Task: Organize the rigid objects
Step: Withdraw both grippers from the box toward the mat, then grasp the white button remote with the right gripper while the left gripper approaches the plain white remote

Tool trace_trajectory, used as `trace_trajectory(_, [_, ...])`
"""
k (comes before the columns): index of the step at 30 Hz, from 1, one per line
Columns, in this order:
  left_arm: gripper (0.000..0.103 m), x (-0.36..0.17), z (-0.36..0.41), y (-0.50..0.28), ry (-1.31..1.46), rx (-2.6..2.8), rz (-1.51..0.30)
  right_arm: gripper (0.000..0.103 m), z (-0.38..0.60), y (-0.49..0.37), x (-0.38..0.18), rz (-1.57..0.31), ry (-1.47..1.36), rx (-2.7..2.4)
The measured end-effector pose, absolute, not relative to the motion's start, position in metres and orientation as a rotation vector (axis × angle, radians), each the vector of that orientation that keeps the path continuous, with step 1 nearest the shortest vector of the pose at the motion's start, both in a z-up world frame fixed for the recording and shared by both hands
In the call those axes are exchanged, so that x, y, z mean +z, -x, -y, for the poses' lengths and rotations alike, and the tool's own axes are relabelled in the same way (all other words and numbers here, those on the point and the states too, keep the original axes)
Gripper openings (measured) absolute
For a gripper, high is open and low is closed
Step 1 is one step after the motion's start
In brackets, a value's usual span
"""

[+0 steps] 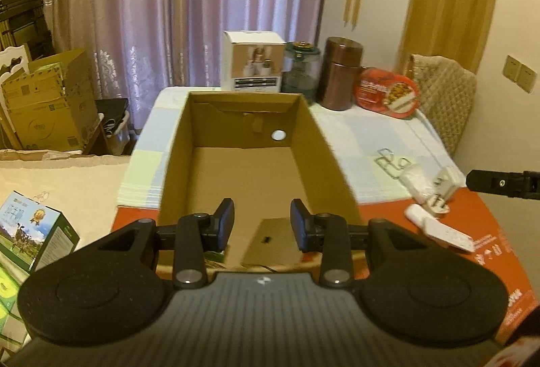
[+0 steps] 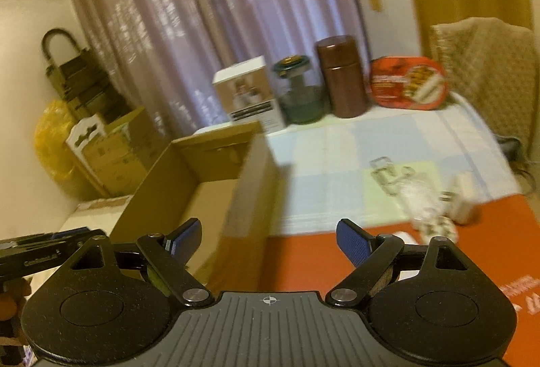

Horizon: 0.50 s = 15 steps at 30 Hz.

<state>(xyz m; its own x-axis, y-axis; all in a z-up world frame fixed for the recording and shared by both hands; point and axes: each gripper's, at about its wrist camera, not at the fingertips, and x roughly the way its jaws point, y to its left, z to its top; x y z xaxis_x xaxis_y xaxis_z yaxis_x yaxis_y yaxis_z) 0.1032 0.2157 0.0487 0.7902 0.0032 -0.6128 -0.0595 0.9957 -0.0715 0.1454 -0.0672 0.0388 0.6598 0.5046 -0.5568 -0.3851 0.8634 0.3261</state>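
Observation:
An open cardboard box (image 1: pixel 256 178) stands on the table, with only a loose cardboard piece (image 1: pixel 270 240) on its floor. My left gripper (image 1: pixel 262 225) is open and empty just above the box's near end. My right gripper (image 2: pixel 270 240) is open and empty, right of the box (image 2: pixel 249 171), over the red mat (image 2: pixel 314 262). Small white items, among them a plug adapter (image 1: pixel 447 181), a roll (image 1: pixel 438 205) and a flat white piece (image 1: pixel 445 233), lie to the right. They show blurred in the right wrist view (image 2: pixel 438 215). The right gripper's tip (image 1: pixel 499 183) shows at the left wrist view's right edge.
At the table's far end stand a white carton (image 1: pixel 253 61), a green glass jar (image 1: pixel 300 68), a brown canister (image 1: pixel 341 73) and a red tin (image 1: pixel 388 93). A padded chair (image 1: pixel 442 97) stands right. Cardboard boxes (image 1: pixel 50 100) are stacked left. A green carton (image 1: pixel 30 232) lies near left.

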Motion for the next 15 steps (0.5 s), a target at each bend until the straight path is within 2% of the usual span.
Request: trace_trajectory(15, [0.032, 0.066, -0.139, -0.074, 0.083, -0.038, -0.648, 0.084, 0.17, -0.094, 0.066, -0.608, -0.15, 0.344])
